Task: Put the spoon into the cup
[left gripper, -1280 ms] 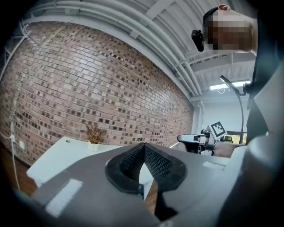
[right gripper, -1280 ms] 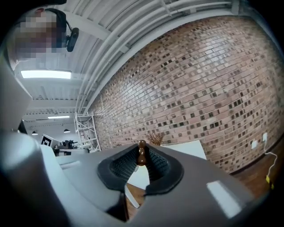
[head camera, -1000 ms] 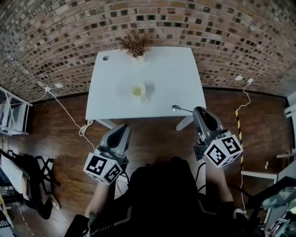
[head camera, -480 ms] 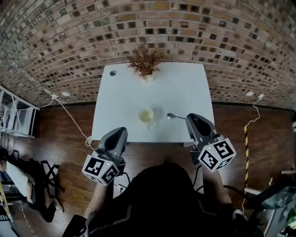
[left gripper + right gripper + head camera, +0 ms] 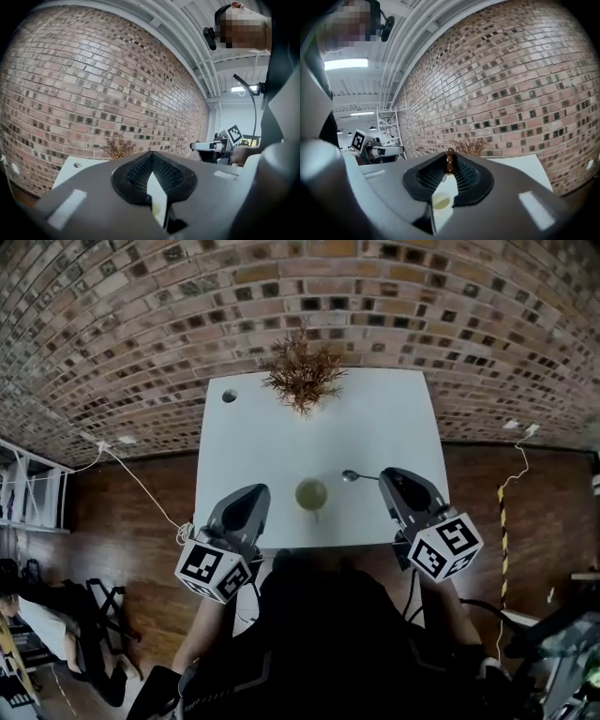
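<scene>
Versus second ago, we see both tools now over bench (image 5: 394, 427) near edge. Right tool (image 5: 386, 480) grips spoon (image 5: 349, 475), bowl just beside cup (image 5: 311, 494). Left tool (image 5: 249, 495) closed, empty. Open bench between cup and plant (image 5: 302, 379).

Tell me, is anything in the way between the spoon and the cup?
Nothing visible. The spoon, held by the right gripper, is just right of the cup, with only bare table between.

No readable text or numbers.
</scene>
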Motion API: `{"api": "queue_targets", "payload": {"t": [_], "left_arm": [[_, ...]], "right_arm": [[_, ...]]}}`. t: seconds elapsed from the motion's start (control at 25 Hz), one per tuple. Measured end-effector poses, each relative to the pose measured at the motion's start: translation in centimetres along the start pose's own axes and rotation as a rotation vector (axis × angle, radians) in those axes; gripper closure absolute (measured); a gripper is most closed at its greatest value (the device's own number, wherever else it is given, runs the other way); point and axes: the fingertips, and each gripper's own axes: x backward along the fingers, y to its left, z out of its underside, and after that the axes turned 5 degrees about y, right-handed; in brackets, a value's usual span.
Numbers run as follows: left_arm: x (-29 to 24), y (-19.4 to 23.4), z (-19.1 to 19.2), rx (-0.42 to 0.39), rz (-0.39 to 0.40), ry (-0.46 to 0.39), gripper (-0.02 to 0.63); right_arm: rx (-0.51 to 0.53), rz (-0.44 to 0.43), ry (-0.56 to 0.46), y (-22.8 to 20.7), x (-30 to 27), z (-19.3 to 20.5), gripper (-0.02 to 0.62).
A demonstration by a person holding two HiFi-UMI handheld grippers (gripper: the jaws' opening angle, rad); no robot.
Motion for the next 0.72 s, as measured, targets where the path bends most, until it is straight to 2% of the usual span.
{"api": "queue_targets", "payload": {"t": [0.12, 0.44, 0.72], "left_arm": [[0.0, 2.1, 0.3, 0.034, 0.049, 0.006, 0.612], [0.6, 7.4, 0.7, 0.056, 0.154, 0.025, 0.612], [0.2, 8.0, 0.0, 0.046, 0.156, -0.006, 0.612]], "right_arm": [[-0.046, 0.046, -0.013, 1.1, -1.7, -0.2, 0.554], [-0.064, 0.134, -0.005, 3.0, -5.8, 0.5, 0.554], [-0.041, 0.111, 0.063, 2.2, -7.6, 3.1, 0.554]]}}
